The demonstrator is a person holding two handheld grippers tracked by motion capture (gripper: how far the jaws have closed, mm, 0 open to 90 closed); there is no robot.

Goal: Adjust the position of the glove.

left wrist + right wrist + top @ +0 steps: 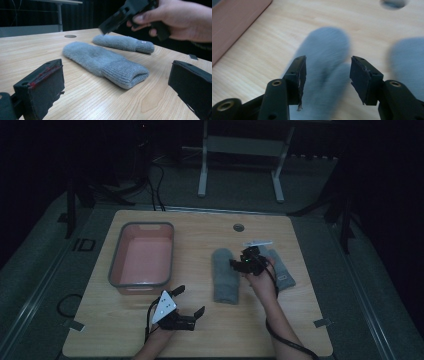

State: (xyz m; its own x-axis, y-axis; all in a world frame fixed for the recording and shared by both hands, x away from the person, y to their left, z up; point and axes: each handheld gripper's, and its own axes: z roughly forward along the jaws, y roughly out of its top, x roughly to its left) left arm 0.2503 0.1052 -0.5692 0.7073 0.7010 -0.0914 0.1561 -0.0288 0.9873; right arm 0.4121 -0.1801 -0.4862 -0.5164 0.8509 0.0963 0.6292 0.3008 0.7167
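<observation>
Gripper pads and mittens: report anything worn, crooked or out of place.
The left gripper's left pad is frayed, with red scuffing along its top edge. The right gripper's pads look chipped. The two grey mittens lie flat, apart, beside the pink bin.

the letters "id" [83,244] stand on the dark floor strip left of the table [200,330]; nothing else is legible.

2 grey fleece mittens w/ ribbed knit cuffs, both flat on the table, right of centre. Near mitten [226,276] lies lengthwise, rounded tip toward the far edge, open cuff toward the person; fuzzy body, thumb not clear. Far mitten [125,43] lies just beside it to the right, apart, angled a bit, small pale label on its cuff. Neither is folded or stacked.
</observation>
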